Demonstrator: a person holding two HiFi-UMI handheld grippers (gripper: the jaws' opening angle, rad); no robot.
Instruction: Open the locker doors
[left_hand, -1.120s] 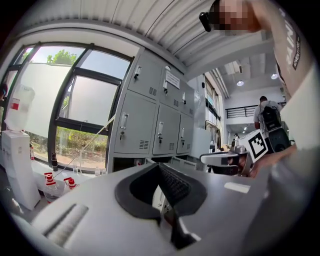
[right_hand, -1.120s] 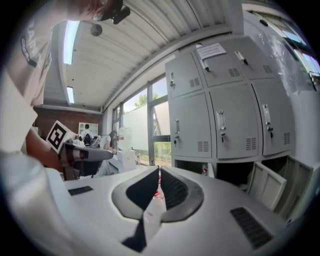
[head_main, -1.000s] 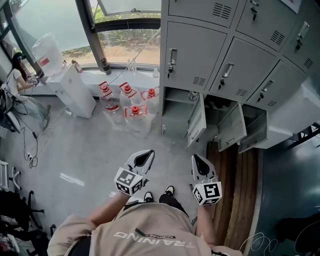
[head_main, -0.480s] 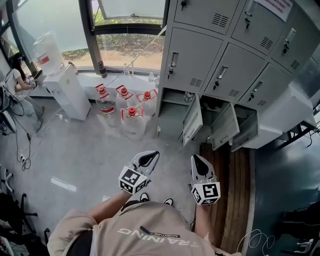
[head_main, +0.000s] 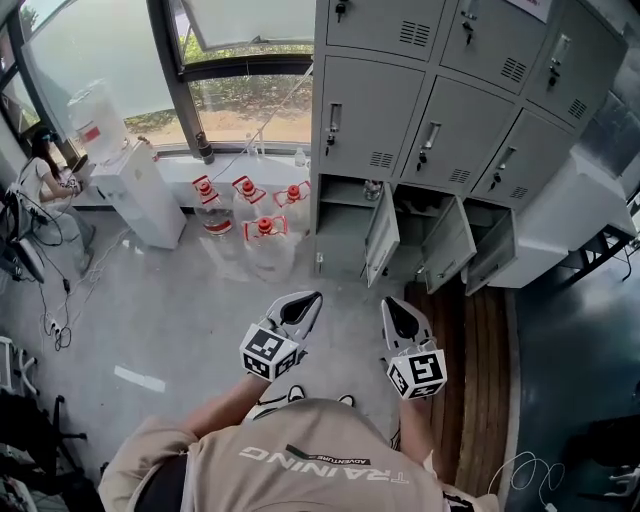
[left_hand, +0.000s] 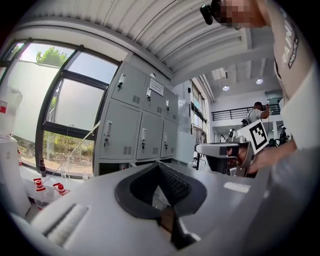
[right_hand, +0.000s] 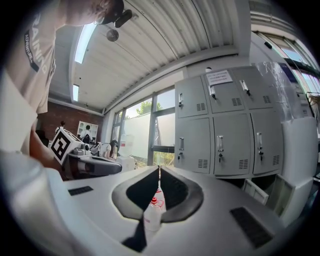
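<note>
The grey lockers (head_main: 430, 120) stand ahead at the upper right. Three bottom-row doors hang open: one at the left (head_main: 382, 235), one in the middle (head_main: 449, 245), one at the right (head_main: 492, 252). The middle-row doors (head_main: 362, 115) above them are closed, each with a handle and lock. My left gripper (head_main: 308, 300) and right gripper (head_main: 388, 305) are held side by side in front of the person's body, both shut and empty, well short of the lockers. In the left gripper view the gripper (left_hand: 159, 165) points level at the lockers (left_hand: 140, 135). The right gripper (right_hand: 159, 169) likewise faces the lockers (right_hand: 225, 130).
A white water dispenser (head_main: 135, 185) stands by the window at the left. Several clear water jugs with red caps (head_main: 250, 215) sit between it and the lockers. A wooden strip (head_main: 480, 350) lies before the open doors. A white covered bulk (head_main: 580, 220) adjoins the lockers at the right. A person sits at far left (head_main: 45, 170).
Both grippers have risen a little and moved forward toward the lockers, still shut. The head view has shifted, so the lockers sit further left in the picture.
</note>
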